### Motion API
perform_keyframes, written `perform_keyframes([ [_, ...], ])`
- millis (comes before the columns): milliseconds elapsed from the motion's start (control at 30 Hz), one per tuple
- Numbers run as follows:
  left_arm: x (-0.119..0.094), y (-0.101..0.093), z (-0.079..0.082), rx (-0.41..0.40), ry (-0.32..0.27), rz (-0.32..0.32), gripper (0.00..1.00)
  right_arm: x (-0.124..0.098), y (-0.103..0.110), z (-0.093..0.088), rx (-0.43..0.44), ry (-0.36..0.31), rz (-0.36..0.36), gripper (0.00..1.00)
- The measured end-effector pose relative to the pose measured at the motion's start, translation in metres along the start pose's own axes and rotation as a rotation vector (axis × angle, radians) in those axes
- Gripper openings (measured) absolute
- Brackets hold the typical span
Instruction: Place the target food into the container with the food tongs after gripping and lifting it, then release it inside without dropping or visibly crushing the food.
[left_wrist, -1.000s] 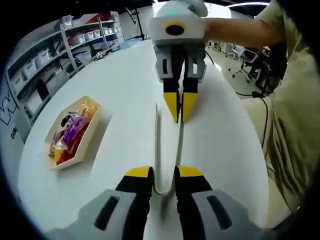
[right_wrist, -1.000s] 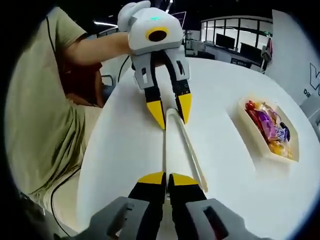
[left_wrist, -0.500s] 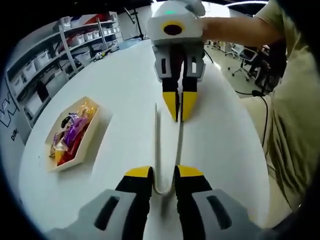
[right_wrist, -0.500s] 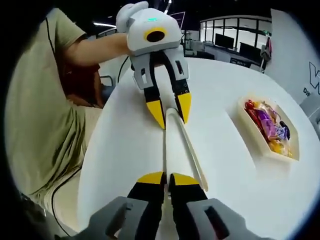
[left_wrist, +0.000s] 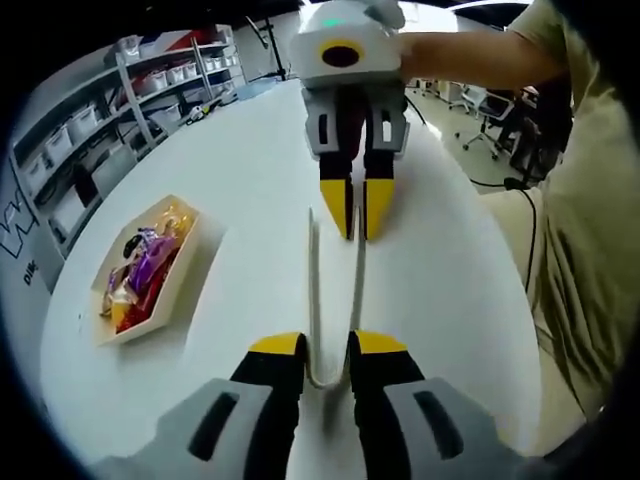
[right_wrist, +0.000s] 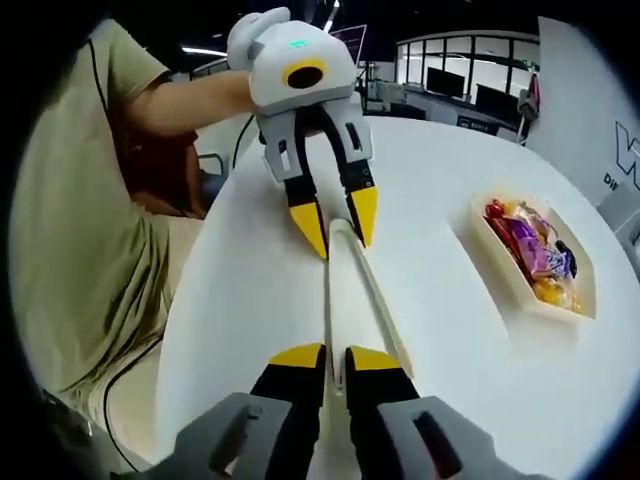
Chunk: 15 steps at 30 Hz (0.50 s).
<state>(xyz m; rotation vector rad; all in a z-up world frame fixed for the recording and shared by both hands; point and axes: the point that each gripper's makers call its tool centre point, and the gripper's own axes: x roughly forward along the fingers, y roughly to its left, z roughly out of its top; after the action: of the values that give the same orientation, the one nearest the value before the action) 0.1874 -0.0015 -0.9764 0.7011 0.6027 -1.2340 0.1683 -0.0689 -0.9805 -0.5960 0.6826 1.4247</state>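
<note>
Left gripper (left_wrist: 326, 350): low over the white tabletop (left_wrist: 250, 180), its yellow-tipped jaws set narrowly on either side of the bent end of the tongs (left_wrist: 335, 300); seen from the right gripper view (right_wrist: 335, 220) it points down at a slant, held from behind by a person's hand (right_wrist: 245, 30) and bare forearm.
Right gripper (right_wrist: 325, 362): jaws narrow, pressed on the tongs (right_wrist: 350, 290) at their two free ends; in the left gripper view (left_wrist: 352, 212) it comes from the far side, tips nearly together on one arm of the tongs.
Tongs: pale, slim, U-shaped, lying lengthwise between the two grippers, arms slightly spread.
Food (left_wrist: 140, 268): wrapped pieces in purple, red, orange and yellow, heaped together, wrappers glossy.
Tray (left_wrist: 185, 275): pale, rectangular, holding the food; well apart from the tongs, to the left in the left gripper view, to the right in the right gripper view (right_wrist: 500, 270).
Person: beige shirt (right_wrist: 70, 230) beside the tabletop.
</note>
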Motion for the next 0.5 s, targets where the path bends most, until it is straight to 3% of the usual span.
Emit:
perform_keyframes([
  [500,-0.0021,0.0015,-0.0021,0.003,0.000,0.014,0.16,-0.0017,0.0003,-0.0003,0.007,-0.010,-0.007,0.03],
])
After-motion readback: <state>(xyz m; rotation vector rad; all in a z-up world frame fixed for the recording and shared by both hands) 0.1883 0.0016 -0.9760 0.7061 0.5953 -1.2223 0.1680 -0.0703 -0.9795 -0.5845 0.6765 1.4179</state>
